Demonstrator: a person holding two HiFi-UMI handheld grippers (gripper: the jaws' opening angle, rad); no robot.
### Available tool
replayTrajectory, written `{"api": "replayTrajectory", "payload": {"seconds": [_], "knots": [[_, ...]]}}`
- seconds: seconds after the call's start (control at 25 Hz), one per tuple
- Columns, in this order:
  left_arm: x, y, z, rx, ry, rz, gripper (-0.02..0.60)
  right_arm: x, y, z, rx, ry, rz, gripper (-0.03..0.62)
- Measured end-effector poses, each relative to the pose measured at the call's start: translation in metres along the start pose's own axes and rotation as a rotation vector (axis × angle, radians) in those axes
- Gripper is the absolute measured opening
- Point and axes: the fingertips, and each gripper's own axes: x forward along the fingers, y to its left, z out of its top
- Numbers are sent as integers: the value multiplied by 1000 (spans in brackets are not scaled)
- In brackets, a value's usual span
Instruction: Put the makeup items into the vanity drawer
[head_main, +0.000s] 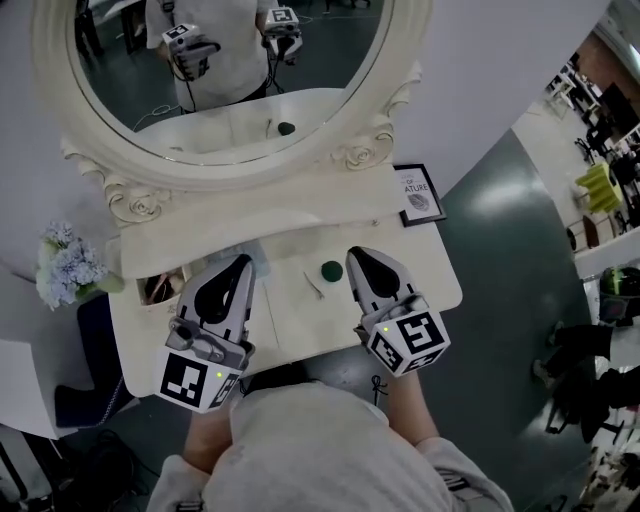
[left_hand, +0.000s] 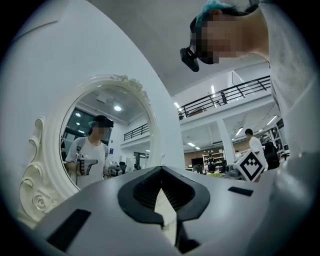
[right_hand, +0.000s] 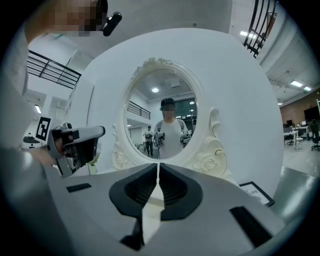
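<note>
The left claw (head_main: 243, 262) is closed, its jaw tips meeting with nothing between them, and it hangs just above the white counter (head_main: 290, 325). The right claw (head_main: 357, 255) is also closed and empty, level with the left one and a little apart from it. Between the two claws lies a small dark green round makeup item (head_main: 331, 269). Just beside that, a thin pale stick (head_main: 314, 285) rests on the counter; neither claw touches either one. At the counter's left, close to the left claw, an open drawer (head_main: 160, 288) shows brownish contents (too small to name).

Behind the items stands the oval mirror (head_main: 330, 60) in a carved cream frame, reflecting the person and both grippers. At the back right corner a black-framed card (head_main: 418, 195) leans by the mirror's foot. Its print shows "OF" above "ATURE", the start hidden by the frame and the smaller lines unreadable. The marker cubes carry only black-and-white squares, no lettering. Pale blue flowers (head_main: 65, 262) stand off the counter's left end.
</note>
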Motion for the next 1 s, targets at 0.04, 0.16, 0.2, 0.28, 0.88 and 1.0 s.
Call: {"api": "replayTrajectory", "payload": {"seconds": [0.04, 0.16, 0.2, 0.28, 0.88, 1.0], "knots": [[2, 3, -3, -4, 5, -5, 14, 4, -3, -7, 2, 24, -9, 28], [4, 10, -14, -18, 21, -22, 14, 14, -9, -30, 12, 96, -33, 28], [5, 12, -18, -24, 25, -27, 14, 16, -11, -38, 17, 119, -41, 27], [7, 15, -25, -36, 34, -35, 14, 20, -14, -55, 29, 164, -56, 28], [8, 34, -52, -92, 88, -51, 14, 31, -32, -166, 108, 508, -104, 28], [3, 38, -55, -92, 96, -46, 14, 32, -36, -186, 126, 555, -113, 28]]}}
